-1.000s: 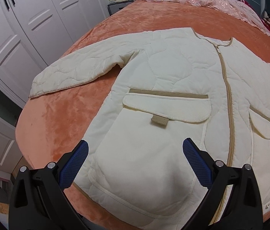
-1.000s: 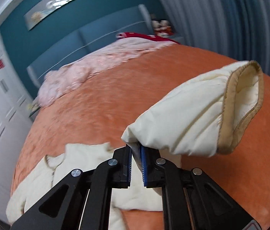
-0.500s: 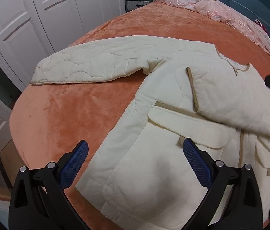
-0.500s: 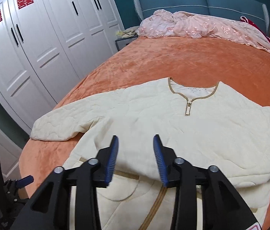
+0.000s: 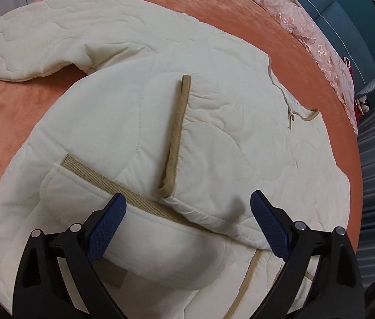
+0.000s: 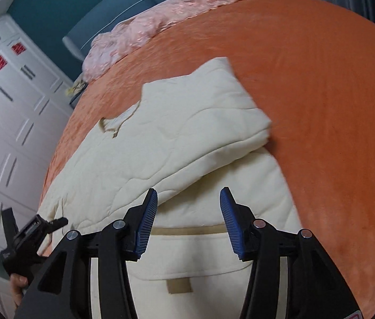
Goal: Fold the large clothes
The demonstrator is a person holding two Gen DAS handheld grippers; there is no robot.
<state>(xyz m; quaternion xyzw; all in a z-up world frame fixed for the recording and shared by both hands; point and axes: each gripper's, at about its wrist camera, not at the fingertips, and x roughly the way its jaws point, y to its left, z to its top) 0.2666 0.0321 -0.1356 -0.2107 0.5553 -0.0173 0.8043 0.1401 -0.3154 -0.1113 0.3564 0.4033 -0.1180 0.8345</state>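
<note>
Since half a second ago both my grippers have closed in over the cream quilted jacket (image 5: 227, 138), which lies on the orange bedspread (image 6: 320, 79). One sleeve (image 5: 227, 154) is folded across the chest; the other sleeve (image 5: 54, 42) lies spread out. Two flap pockets show (image 5: 134, 239) (image 6: 187, 260). Left gripper (image 5: 187, 231): jaws wide apart, holding nothing. Right gripper (image 6: 188, 223): jaws parted, holding nothing.
</note>
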